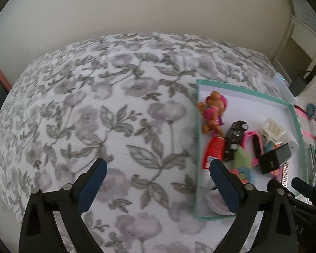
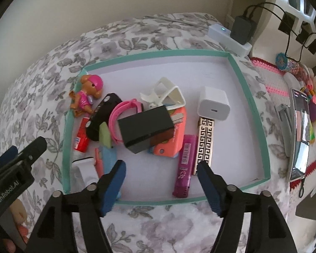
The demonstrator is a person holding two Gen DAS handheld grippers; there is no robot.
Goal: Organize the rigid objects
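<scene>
Left tool (image 1: 158,170) points down over a floral bedspread (image 1: 94,109), blue-padded jaws spread wide with nothing between them. To its right lies a teal-rimmed tray (image 1: 197,109) holding a pink-and-orange toy figure (image 1: 212,111), a red tube (image 1: 213,151), a black toy car (image 1: 234,137) and a black box (image 1: 273,160), crowded together. The right tool's tip (image 1: 305,187) shows at the lower right edge.

I am looking into a home bedroom, a floral bedspread (image 1: 115,105) lying by a plain wall (image 1: 137,10) and plugged-in chargers (image 2: 242,29).
</scene>
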